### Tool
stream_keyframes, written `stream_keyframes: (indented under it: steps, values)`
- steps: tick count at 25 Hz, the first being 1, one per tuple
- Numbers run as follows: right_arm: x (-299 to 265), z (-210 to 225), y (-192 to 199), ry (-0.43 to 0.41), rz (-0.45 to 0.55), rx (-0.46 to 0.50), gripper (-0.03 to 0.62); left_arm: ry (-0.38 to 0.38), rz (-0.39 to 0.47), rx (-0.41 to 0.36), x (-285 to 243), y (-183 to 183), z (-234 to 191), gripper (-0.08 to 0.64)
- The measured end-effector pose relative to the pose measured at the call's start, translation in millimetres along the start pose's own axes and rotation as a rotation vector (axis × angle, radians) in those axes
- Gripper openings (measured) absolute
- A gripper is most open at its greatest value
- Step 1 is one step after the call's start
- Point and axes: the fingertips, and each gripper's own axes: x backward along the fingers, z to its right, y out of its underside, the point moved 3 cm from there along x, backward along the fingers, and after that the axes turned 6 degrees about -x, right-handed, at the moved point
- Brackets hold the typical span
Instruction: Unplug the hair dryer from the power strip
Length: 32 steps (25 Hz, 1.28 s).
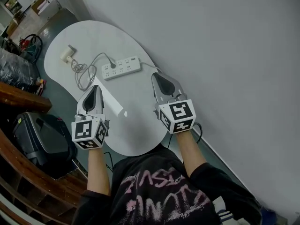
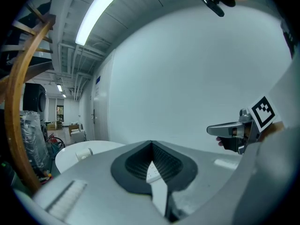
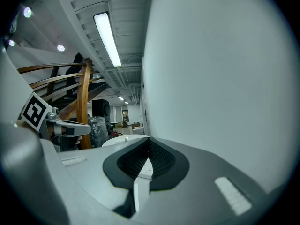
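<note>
In the head view, a white power strip (image 1: 121, 67) lies across the far half of a white oval table (image 1: 136, 130). A grey plug (image 1: 112, 65) sits in the strip's left end. Its cable (image 1: 82, 72) runs in loose coils to a cream hair dryer (image 1: 68, 54) at the far left. My left gripper (image 1: 95, 88) hovers over the table's left side, short of the strip, shut and empty. To the right my right gripper (image 1: 156, 76) is shut with nothing in it, its tip near the strip's right end. Both gripper views show jaws closed, with the strip (image 2: 153, 171) (image 3: 146, 170) seen beyond them.
A plain grey wall (image 1: 225, 55) runs close along the table's right side. A black case (image 1: 42, 137) stands on the floor at left beside a curved wooden rail (image 1: 21, 102). A white cord (image 1: 149, 65) leaves the strip's right end toward the wall.
</note>
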Motion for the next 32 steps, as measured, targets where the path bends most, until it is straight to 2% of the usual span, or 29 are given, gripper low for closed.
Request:
stream_keyframes:
  steps: [8,15,32]
  values:
    - [-19,21,-3,-0.034,-0.008,-0.021,0.011,-0.041,-0.021,-0.016,-15,-3,3,0.002]
    - [-29,21,1,-0.075,-0.019,-0.026,0.011,-0.081,-0.032,-0.016,-15,-2,-1,0.002]
    - [-28,5,0,-0.102,-0.01,-0.043,0.011,-0.101,-0.022,-0.034,1,-6,-6,0.002]
